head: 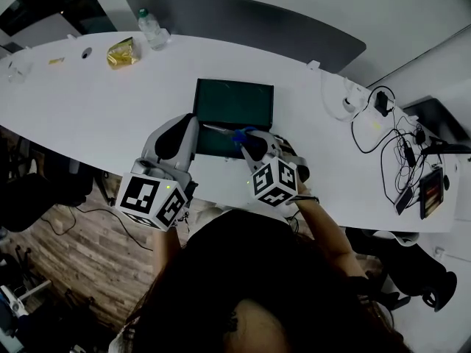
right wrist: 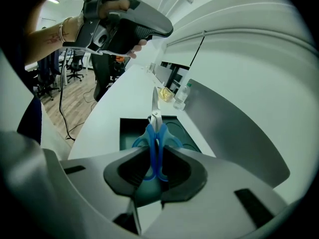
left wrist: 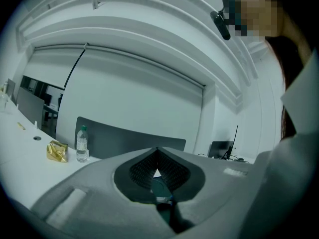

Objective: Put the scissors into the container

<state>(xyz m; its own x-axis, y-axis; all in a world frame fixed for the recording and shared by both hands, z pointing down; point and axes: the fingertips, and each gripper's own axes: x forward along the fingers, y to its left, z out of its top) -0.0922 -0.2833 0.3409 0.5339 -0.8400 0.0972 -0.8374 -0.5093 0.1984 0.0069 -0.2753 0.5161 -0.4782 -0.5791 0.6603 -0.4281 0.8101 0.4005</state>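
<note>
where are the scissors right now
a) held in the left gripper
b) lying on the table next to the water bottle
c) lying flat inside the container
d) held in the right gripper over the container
d: in the right gripper view the blue handles of the scissors sit clamped between the pads of the right gripper, with the blades pointing out over the dark green container.

left tongs (head: 193,125) closed, level; right tongs (head: 249,143) clamping scissors (right wrist: 152,133), angled down
</note>
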